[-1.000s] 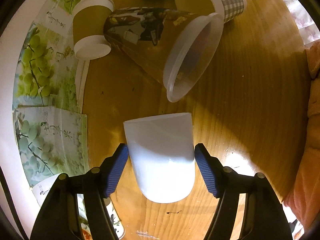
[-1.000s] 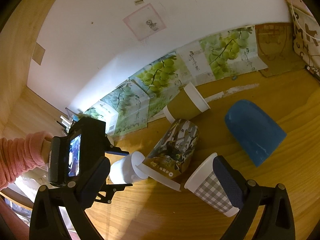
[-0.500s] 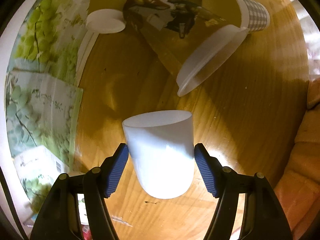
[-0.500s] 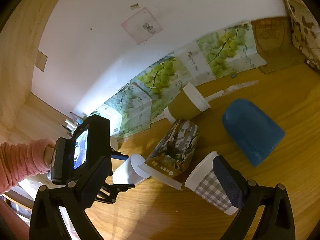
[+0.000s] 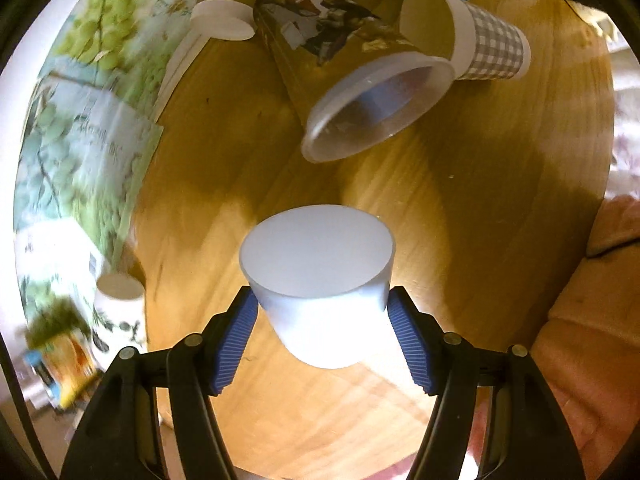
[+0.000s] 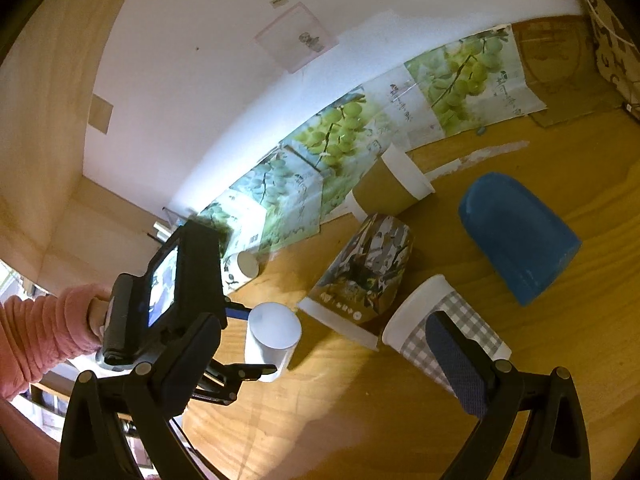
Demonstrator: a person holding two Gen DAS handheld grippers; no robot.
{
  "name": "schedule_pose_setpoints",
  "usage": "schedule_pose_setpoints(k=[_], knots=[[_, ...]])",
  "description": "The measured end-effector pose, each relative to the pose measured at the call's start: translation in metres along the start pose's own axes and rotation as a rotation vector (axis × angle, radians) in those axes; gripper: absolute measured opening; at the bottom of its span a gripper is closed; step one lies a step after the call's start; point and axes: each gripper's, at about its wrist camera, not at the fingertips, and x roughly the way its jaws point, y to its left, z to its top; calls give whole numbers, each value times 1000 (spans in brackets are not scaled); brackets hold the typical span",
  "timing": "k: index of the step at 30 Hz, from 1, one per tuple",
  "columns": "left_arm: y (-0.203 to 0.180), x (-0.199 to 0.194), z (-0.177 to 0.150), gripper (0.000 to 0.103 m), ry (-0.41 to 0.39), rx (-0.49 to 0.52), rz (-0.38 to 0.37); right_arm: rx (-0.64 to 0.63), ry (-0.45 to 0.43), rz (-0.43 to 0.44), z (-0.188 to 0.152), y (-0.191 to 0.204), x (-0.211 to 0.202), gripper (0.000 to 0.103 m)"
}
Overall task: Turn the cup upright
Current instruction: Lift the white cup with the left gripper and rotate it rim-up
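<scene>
Gripping the white cup by its sides, our left hand-held gripper had its blue pads pressed against opposite walls below the rim, which we judge left the mouth free to come round and face up. In the right wrist view the cup sat nearly upright at that gripper's tip, close above the worktop; whether its base touched the wood we could not tell. Our right hand-held gripper hung back with its jaws spread wide and nothing between them, leaving the job to one hand. Ahead of the cup lay a printed cup on its side, a checked cup against its rim, a brown cup and a blue cup beyond, all well apart from ours. A bare stretch of wood lay under and to the right of the cup, so we judged there was room to set it down. To the left, the grape-print sheets and a small leaf-patterned cup marked the worktop's crowded edge.
</scene>
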Motion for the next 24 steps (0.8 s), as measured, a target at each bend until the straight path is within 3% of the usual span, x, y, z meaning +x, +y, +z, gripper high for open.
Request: schedule_pose_setpoints(k=[8,21,24], knots=[[-20,-19,-21,70,-4,-157,-22,-30,28,-2,-13,7,-18,103],[-71,-56,-43,70,-152,-367,44,-182,4,-100,-37,36,-56,103],[-86,-70,-50,70,-155,-434,44,-201,6,-108,-45,40,-64,103]])
